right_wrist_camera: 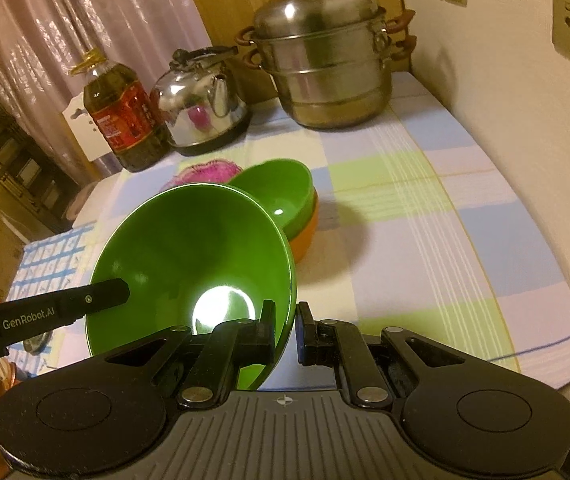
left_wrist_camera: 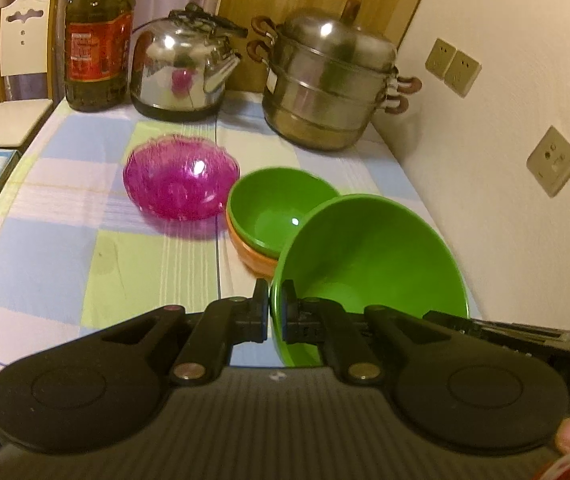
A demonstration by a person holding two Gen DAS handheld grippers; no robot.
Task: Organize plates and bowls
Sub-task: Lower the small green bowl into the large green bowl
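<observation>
A: Your left gripper [left_wrist_camera: 275, 312] is pinching the rim of the big green bowl [left_wrist_camera: 369, 264], jaws closed with one finger outside the wall and one inside.

B: And the right one?

A: Your right gripper [right_wrist_camera: 285, 330] is doing the same on the opposite rim of that bowl, clamped tight with only the thin wall between its fingers. So you are holding one bowl with both grippers, tilted, its open side facing the cameras. It seems to be hanging clear of the tablecloth [left_wrist_camera: 85, 240], though the underside is hidden.

B: What is sitting just past it?

A: A smaller green bowl [left_wrist_camera: 277, 204] is nesting inside an orange bowl [left_wrist_camera: 251, 254], and the big bowl's far edge is overlapping that stack in both views. I cannot tell whether they are touching.

B: Anything else nearby?

A: A pink glass bowl [left_wrist_camera: 181, 178] is resting just left of the stack. Well behind, you are looking at an oil bottle [left_wrist_camera: 99, 40], a shiny kettle [left_wrist_camera: 183, 68] and a lidded steel steamer pot [left_wrist_camera: 329, 80], lined up along the back edge near the wall.
</observation>
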